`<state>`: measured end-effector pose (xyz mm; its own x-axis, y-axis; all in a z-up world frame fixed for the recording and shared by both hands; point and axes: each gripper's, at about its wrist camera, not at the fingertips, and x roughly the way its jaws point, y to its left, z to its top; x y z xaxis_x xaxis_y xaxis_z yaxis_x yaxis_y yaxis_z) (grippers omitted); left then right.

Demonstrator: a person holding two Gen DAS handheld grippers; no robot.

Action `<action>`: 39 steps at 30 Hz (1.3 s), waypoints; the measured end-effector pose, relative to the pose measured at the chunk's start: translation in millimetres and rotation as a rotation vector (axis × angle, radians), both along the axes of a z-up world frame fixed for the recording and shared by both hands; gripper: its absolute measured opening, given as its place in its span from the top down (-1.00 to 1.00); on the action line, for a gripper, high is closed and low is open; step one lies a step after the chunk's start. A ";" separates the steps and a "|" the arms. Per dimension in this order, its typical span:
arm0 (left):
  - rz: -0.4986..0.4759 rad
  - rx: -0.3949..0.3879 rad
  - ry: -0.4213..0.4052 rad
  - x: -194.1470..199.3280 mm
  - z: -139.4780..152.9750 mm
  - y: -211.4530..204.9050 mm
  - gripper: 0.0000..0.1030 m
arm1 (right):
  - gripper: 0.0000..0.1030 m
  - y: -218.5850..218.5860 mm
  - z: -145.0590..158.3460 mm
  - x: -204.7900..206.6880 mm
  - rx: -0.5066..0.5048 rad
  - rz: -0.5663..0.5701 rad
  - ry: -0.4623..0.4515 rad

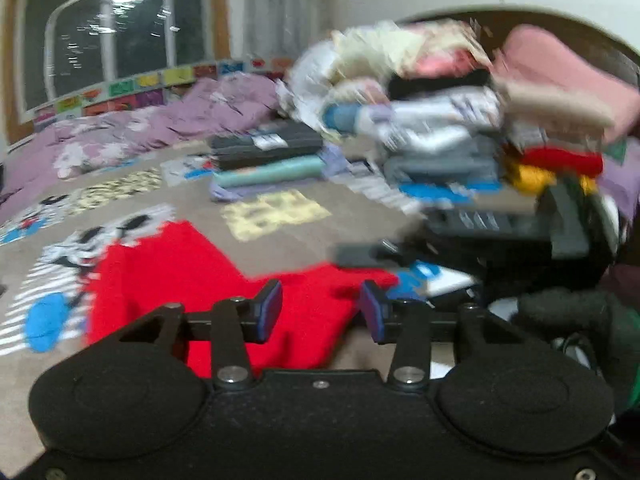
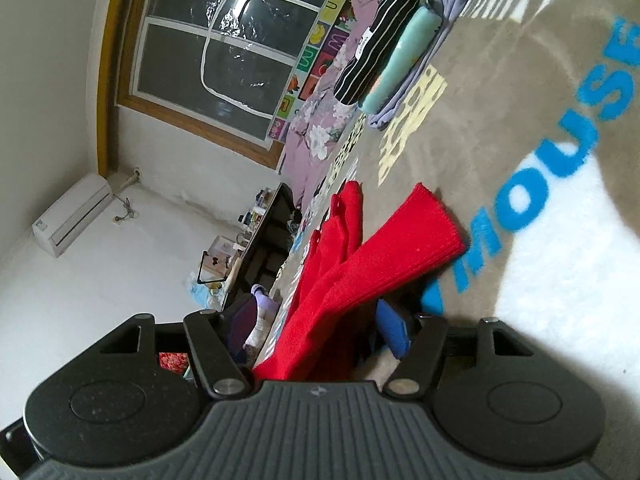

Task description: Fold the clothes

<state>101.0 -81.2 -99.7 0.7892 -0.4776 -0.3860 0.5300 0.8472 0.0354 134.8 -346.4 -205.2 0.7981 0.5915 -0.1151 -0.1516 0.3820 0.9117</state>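
A red garment (image 1: 168, 280) lies partly folded on the brown cartoon-print blanket (image 1: 280, 248). My left gripper (image 1: 320, 310) hovers over its near edge, jaws open, nothing pressed between the blue pads. In the right wrist view, which is rolled on its side, a long red fold (image 2: 400, 236) runs between the fingers of my right gripper (image 2: 318, 324). Those jaws stand wide and the pads do not press the cloth. The left wrist view is motion-blurred; the right gripper's dark body (image 1: 500, 232) shows at its right.
A stack of folded clothes (image 1: 268, 156) (image 2: 384, 56) sits mid-bed. A tall heap of unfolded laundry (image 1: 440, 100) fills the right. A purple floral quilt (image 1: 140, 132) lies along the window side. A dark shelf unit (image 2: 264, 240) stands beyond the bed.
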 end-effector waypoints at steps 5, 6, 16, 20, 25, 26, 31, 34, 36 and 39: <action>0.314 -0.145 0.025 9.2 14.1 101.9 0.21 | -0.21 5.5 5.1 -0.4 -0.059 0.009 0.021; 0.362 -0.171 0.037 8.1 11.5 118.7 0.26 | -0.22 7.5 5.7 -0.3 -0.073 0.007 0.022; 0.273 -0.176 0.070 -10.2 -15.6 124.9 0.34 | -0.27 12.7 3.6 2.1 -0.075 -0.036 0.043; 0.156 -0.011 0.084 -8.8 -35.8 92.9 0.34 | -0.25 18.0 7.3 8.8 -0.101 -0.066 0.073; 0.104 0.154 0.102 -9.2 -58.7 66.3 0.37 | 0.86 28.3 20.9 21.2 -0.199 -0.101 0.056; 0.096 0.147 0.113 -9.1 -58.1 66.4 0.37 | 0.86 29.5 27.8 23.1 -0.223 -0.107 0.035; 0.138 0.039 0.095 -10.5 -36.3 108.3 0.37 | 0.86 33.3 55.9 43.0 -0.320 -0.076 0.006; 0.271 -0.089 0.067 -5.8 -20.6 159.6 0.37 | 0.86 34.2 67.6 49.2 -0.397 -0.053 0.008; 0.348 -0.175 0.077 -2.1 -18.8 187.8 0.38 | 0.86 36.9 75.9 50.1 -0.433 -0.044 -0.007; 0.379 -0.228 0.089 1.7 -18.9 200.2 0.38 | 0.86 42.1 84.6 54.3 -0.461 -0.025 -0.009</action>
